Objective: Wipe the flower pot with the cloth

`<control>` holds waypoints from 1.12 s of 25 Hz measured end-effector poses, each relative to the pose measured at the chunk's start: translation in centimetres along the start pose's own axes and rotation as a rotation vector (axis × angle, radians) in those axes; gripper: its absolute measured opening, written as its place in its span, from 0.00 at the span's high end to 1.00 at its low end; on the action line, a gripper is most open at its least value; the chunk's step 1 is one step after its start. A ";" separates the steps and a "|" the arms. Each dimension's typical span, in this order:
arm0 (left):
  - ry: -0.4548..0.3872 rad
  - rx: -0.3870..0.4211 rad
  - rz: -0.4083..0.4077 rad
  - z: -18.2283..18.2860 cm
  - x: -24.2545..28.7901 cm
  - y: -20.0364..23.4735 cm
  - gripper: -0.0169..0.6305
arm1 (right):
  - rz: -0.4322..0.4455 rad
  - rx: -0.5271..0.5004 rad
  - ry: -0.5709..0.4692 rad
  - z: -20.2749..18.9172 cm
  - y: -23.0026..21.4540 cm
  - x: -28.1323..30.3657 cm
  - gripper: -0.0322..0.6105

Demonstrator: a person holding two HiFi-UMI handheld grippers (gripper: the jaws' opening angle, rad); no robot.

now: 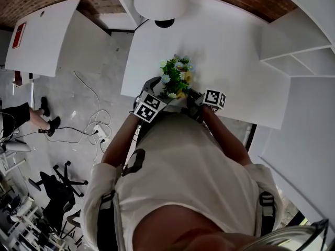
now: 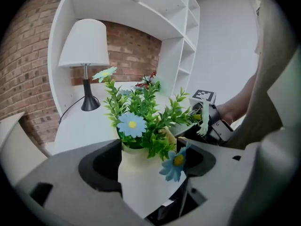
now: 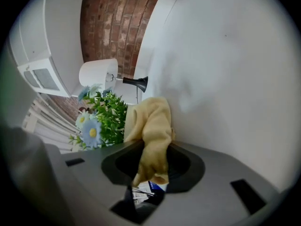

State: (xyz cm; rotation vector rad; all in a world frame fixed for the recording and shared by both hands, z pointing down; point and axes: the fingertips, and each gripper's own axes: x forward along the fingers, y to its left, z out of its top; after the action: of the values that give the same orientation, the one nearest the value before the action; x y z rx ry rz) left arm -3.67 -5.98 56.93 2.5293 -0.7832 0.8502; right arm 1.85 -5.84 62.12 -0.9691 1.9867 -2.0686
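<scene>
Grips white flower pot [image 2: 138, 182] upright between left gripper [image 2: 149, 160] jaws at near edge of white table [image 1: 230, 61], pinches yellow cloth [image 3: 153, 126] in half-closed right gripper [image 3: 153, 161], bunched cloth top just right of pot wall, seemingly touching.

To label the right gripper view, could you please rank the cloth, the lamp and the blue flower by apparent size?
1. cloth, though its nearness to the camera enlarges it
2. lamp
3. blue flower
</scene>
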 end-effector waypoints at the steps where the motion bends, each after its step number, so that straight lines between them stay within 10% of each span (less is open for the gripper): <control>1: 0.001 -0.005 0.001 0.0 -0.1 -0.1 0.43 | 0.000 0.002 0.001 -0.1 -0.1 0.1 0.75; 21: 0.006 -0.031 -0.026 -0.2 -0.1 -0.7 0.44 | 0.045 -0.079 -0.032 1.6 3.7 -0.4 0.76; 28: 0.012 -0.057 -0.030 -0.2 -0.4 -1.5 0.43 | -0.084 -0.053 -0.036 -0.1 -0.2 -0.4 0.77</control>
State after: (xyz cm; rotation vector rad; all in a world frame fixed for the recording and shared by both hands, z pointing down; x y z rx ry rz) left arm -3.12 -4.60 56.63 2.4775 -0.7532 0.8201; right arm 2.14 -5.53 62.14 -1.1098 2.0263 -2.0339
